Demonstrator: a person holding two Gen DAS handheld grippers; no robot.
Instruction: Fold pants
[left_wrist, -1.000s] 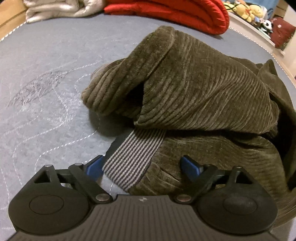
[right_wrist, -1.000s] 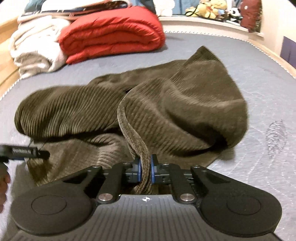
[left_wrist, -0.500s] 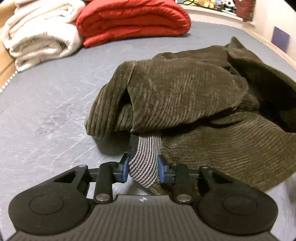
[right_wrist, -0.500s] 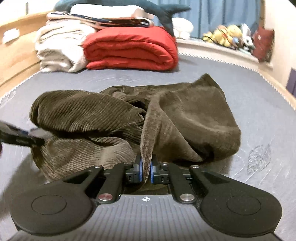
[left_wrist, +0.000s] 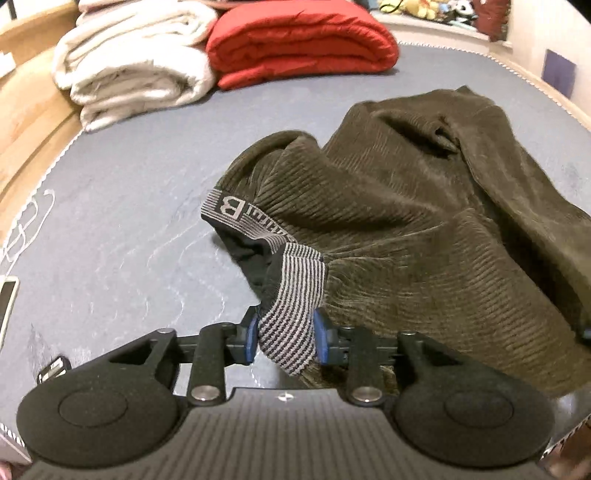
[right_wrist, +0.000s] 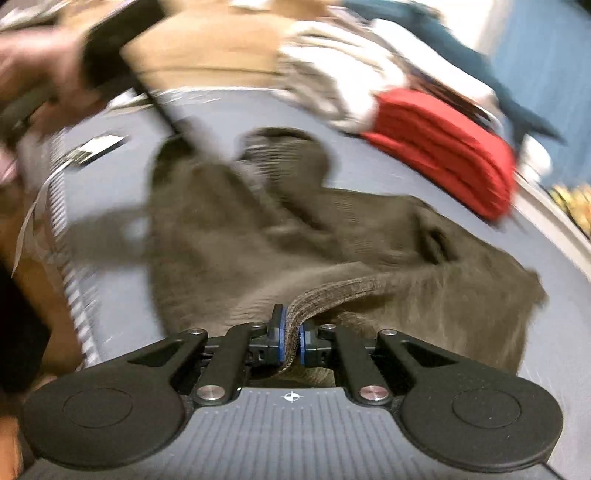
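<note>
Left wrist view: left gripper (left_wrist: 283, 341), jaws opening, pads against the striped waistband (left_wrist: 291, 314) of olive corduroy pants (left_wrist: 424, 229) on a grey bed (left_wrist: 129, 192); right gripper (right_wrist: 291, 341) pinches another edge.

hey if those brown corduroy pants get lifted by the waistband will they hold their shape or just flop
Probably flop: the corduroy pants lie in soft bunched folds. The striped waistband already twists and sags between the left gripper fingers. The thick ribbed cloth likely resists slipping.
</note>
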